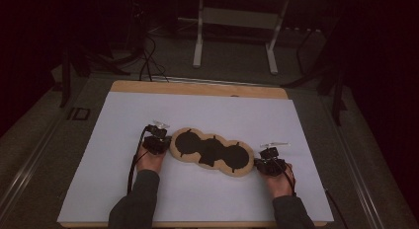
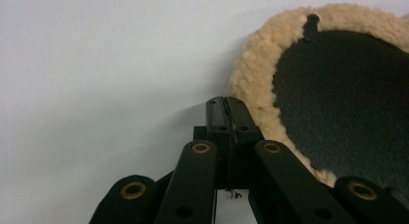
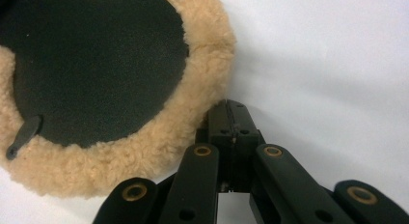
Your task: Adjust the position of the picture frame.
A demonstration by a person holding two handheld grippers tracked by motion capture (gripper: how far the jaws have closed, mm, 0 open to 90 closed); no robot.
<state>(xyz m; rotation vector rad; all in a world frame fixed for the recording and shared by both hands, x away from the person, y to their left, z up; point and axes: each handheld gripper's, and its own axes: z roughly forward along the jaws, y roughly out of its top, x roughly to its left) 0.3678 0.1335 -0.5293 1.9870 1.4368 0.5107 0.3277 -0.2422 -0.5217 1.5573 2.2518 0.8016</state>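
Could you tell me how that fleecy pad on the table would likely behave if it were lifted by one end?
The fleecy pad would probably sag: it looks like thin fabric, three joined rounds lying flat on the white sheet. It seems light for its size. The woolly rim should give the shut right gripper and left gripper decent purchase, not slip.

Tan fleece pad (image 1: pixel 211 152) with black centre patches; black grippers; white table sheet (image 1: pixel 207 110)
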